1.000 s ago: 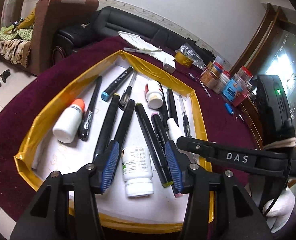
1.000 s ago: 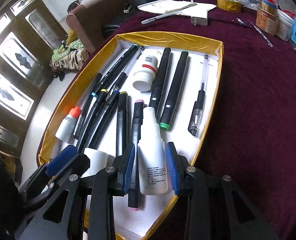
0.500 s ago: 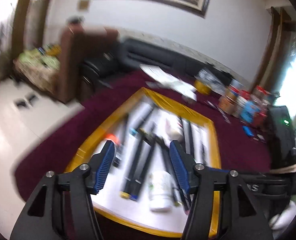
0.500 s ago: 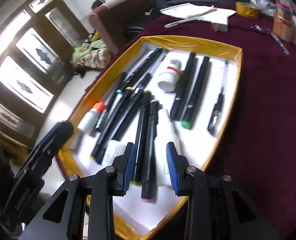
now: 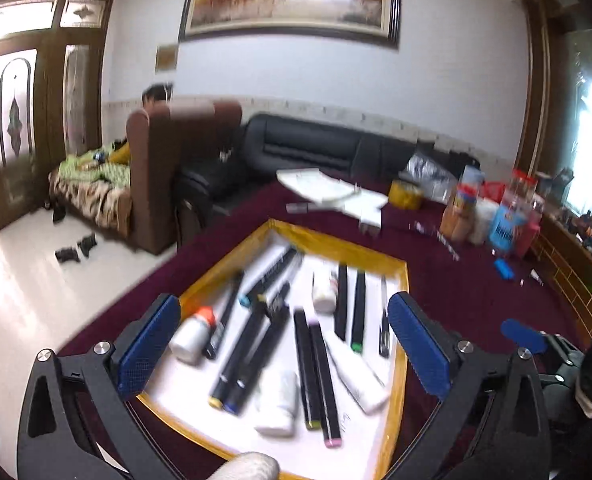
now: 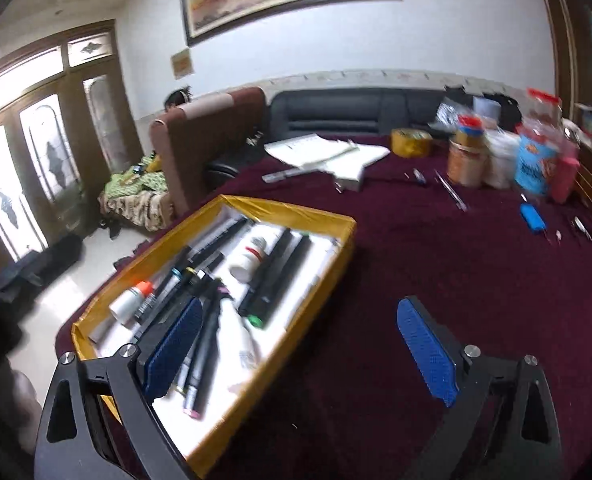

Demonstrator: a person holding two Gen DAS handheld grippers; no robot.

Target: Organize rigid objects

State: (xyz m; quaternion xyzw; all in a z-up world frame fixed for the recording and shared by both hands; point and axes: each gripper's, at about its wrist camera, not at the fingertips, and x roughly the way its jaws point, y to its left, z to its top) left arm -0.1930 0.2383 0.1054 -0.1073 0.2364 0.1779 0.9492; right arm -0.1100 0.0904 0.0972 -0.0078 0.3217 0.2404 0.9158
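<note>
A white tray with a gold rim [image 5: 335, 246] [image 6: 292, 210] lies on the maroon table. It holds several black markers [image 5: 256, 344] [image 6: 280, 272], a white bottle with an orange cap [image 5: 192, 332] [image 6: 130, 302], a white pill bottle [image 5: 278, 404], a red-banded white bottle [image 5: 323, 288] [image 6: 254, 254] and a white dropper bottle [image 5: 355, 372] [image 6: 238, 340]. My left gripper [image 5: 284, 348] is open and empty, raised above the tray. My right gripper [image 6: 299, 352] is open and empty over the tray's right rim and the cloth.
Papers [image 5: 335, 192] [image 6: 327, 152], a roll of gold tape [image 5: 405, 196] [image 6: 409, 142], jars and bottles [image 5: 491, 212] [image 6: 499, 156], loose pens [image 6: 449, 190] and a blue item [image 6: 531, 216] lie on the table's far side. Sofas [image 5: 315, 148] stand behind.
Both grippers have lifted and pulled back from the tray and tilted up toward the room. Both jaws have opened wide. The right gripper has let go of the dropper bottle, which lies in the tray.
</note>
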